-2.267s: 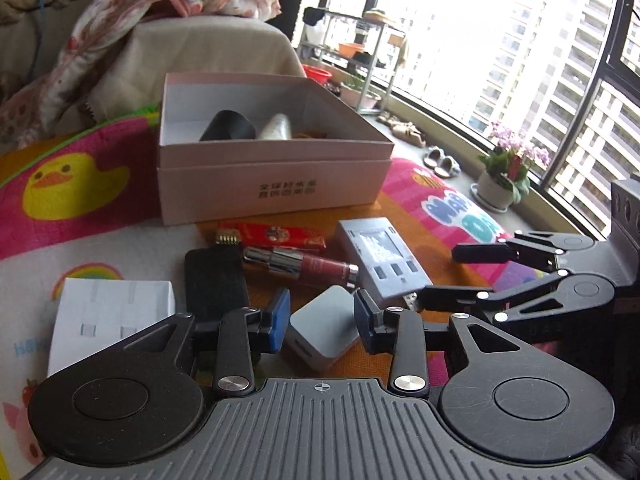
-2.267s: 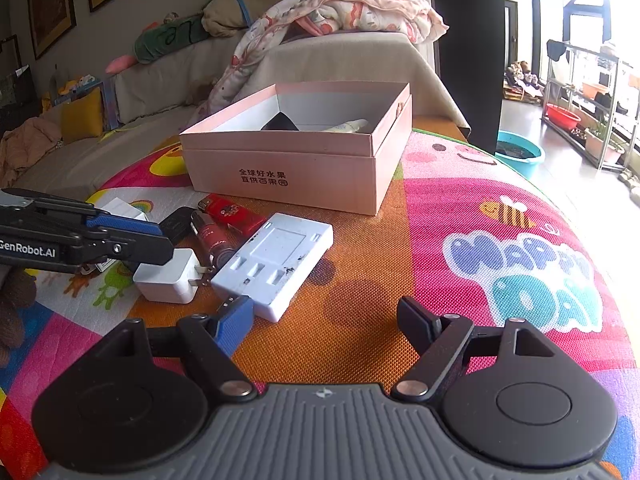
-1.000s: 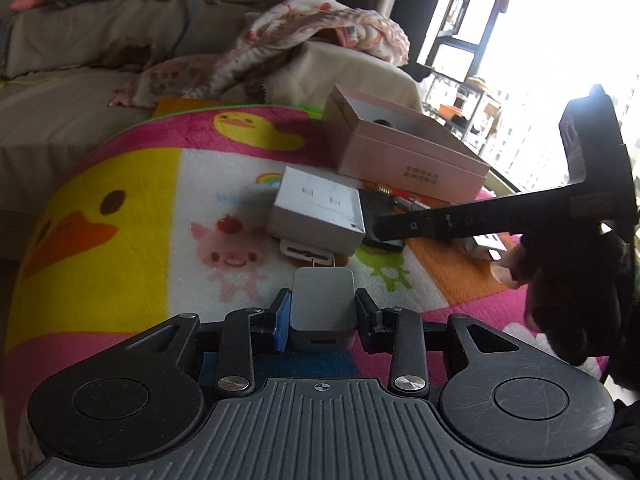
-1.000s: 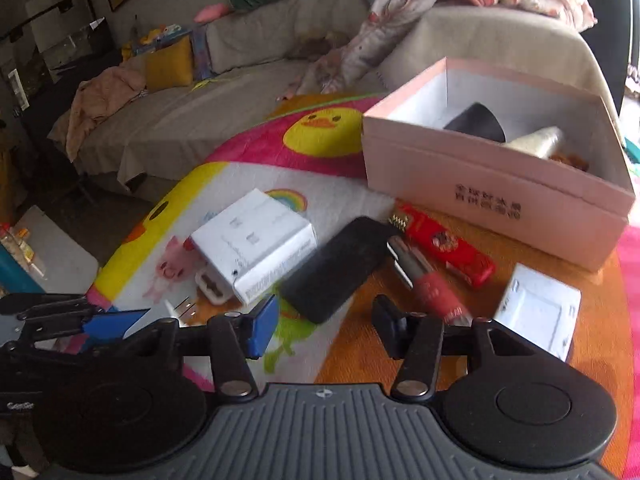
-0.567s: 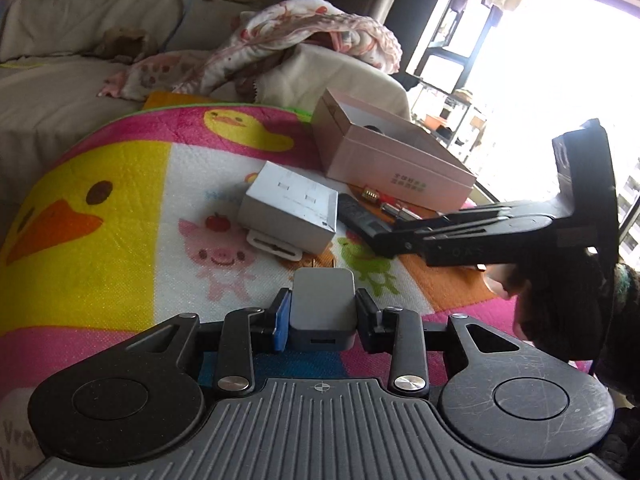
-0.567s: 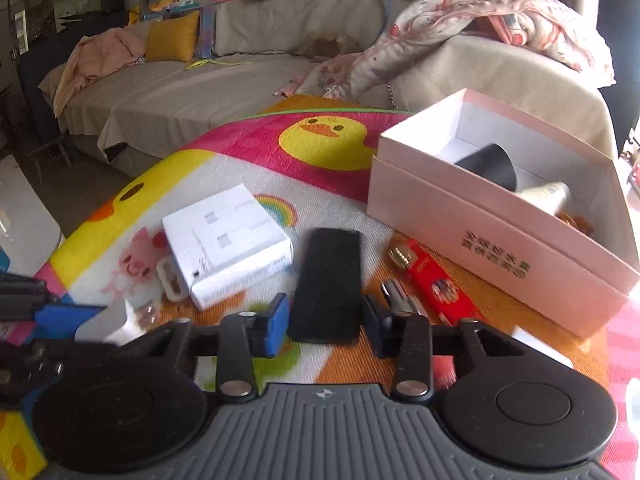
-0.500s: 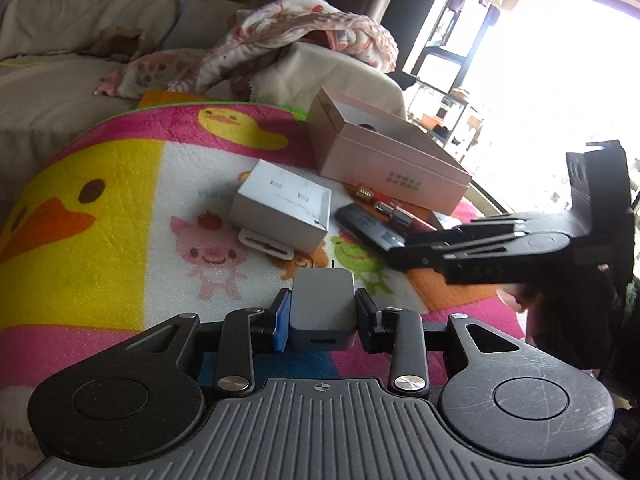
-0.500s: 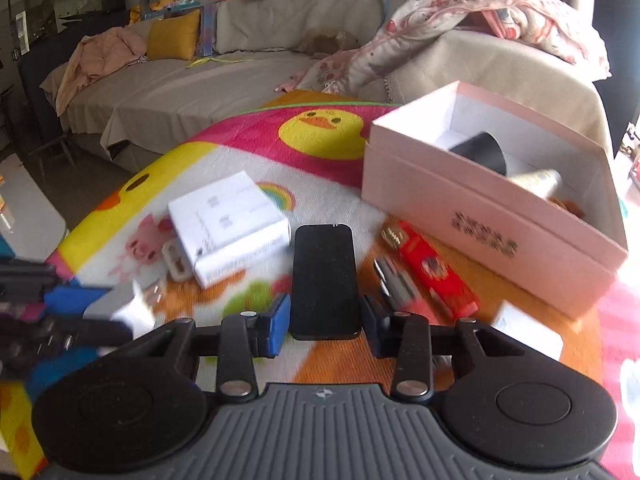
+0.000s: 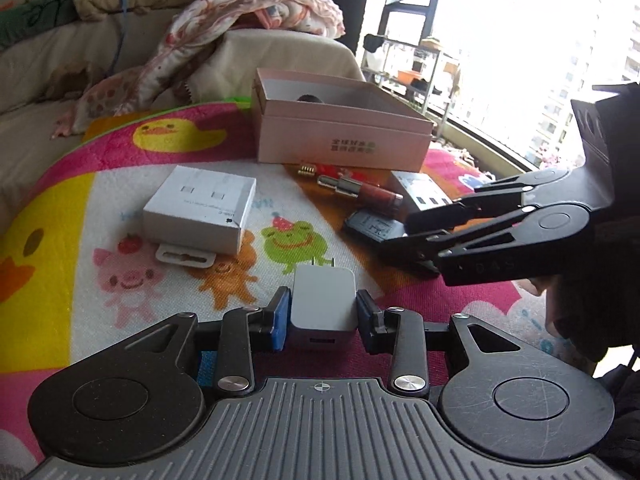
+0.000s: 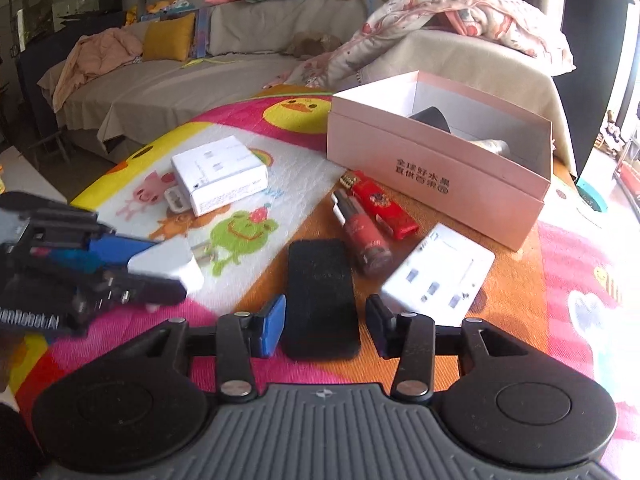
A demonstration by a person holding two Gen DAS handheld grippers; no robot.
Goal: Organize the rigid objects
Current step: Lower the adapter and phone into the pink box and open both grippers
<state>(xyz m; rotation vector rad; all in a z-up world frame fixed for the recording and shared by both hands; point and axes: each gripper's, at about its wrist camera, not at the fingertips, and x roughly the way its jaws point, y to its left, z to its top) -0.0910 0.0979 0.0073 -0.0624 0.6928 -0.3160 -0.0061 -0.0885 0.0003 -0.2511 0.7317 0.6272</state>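
Observation:
My left gripper (image 9: pixel 323 316) is shut on a white plug adapter (image 9: pixel 323 305) and holds it above the cartoon mat; it also shows in the right wrist view (image 10: pixel 166 266). My right gripper (image 10: pixel 325 320) is open, its fingers on either side of a flat black device (image 10: pixel 321 294) that lies on the mat, small gaps each side. In the left wrist view the right gripper (image 9: pixel 404 236) hovers over that device (image 9: pixel 370 226). The open pink box (image 10: pixel 440 168) stands behind, with a dark object inside.
On the mat lie a white carton (image 10: pixel 218 176), a red lipstick tube (image 10: pixel 366 236), a red lighter (image 10: pixel 382 204) and a white multi-port charger (image 10: pixel 438 276). A sofa with blankets (image 10: pixel 460 12) is behind. A window (image 9: pixel 540 40) is at the right.
My left gripper picked up the plug adapter and carried it left, then swung back toward the box. My right gripper moved over the black device and now brackets it with its fingers.

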